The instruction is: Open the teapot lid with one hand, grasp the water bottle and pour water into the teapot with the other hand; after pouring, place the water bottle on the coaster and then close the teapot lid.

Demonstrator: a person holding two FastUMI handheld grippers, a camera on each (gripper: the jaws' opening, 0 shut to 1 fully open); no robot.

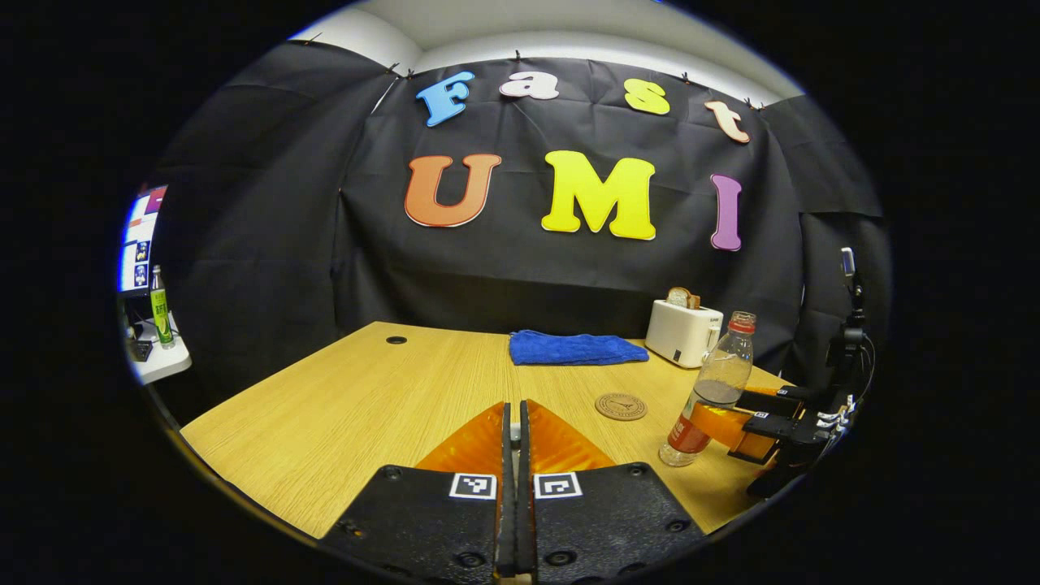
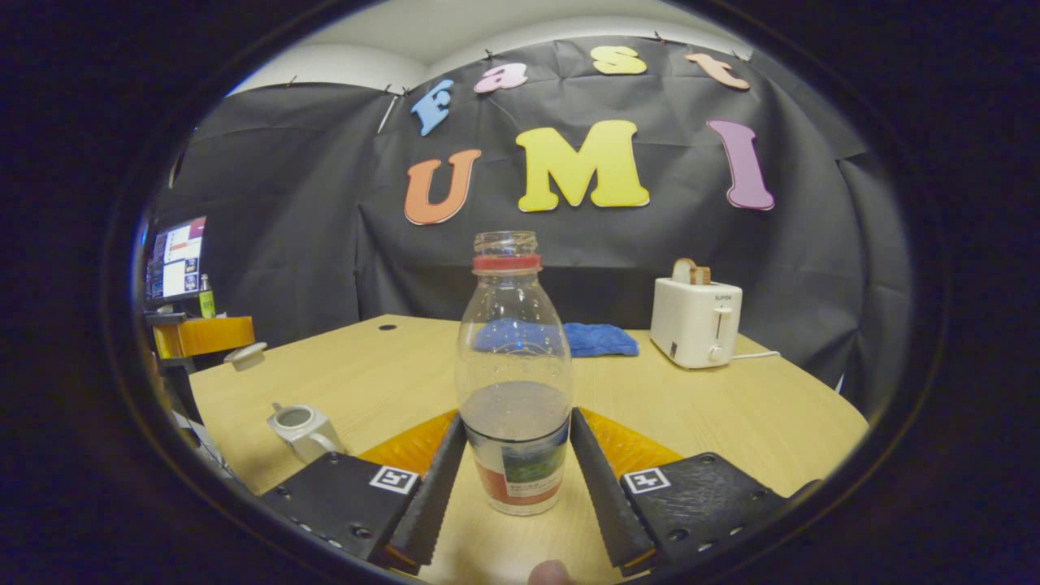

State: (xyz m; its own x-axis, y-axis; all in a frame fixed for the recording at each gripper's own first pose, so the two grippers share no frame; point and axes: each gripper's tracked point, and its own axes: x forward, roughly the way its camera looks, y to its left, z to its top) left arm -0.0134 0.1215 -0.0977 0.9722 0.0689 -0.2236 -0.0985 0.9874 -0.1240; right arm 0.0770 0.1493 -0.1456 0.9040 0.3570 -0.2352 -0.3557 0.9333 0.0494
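The clear water bottle (image 2: 513,382), capless and about half full, stands on the wooden table (image 2: 731,414). My right gripper (image 2: 517,418) is shut on its lower body, one finger pressing each side. From the left gripper view the water bottle (image 1: 715,382) stands just right of the round coaster (image 1: 621,406), off it, with the right gripper (image 1: 719,424) around it. The white teapot (image 2: 305,431) sits lidless at the table's left. Above it my left gripper (image 2: 201,335) holds the white lid (image 2: 244,355). In its own view the left gripper (image 1: 513,410) is shut, with a pale sliver between its fingers.
A white toaster (image 2: 695,323) with bread in it stands at the back right, its cord trailing right. A folded blue cloth (image 1: 573,348) lies at the back middle. A side table with a green bottle (image 1: 160,313) and a monitor (image 2: 175,256) stand beyond the left edge.
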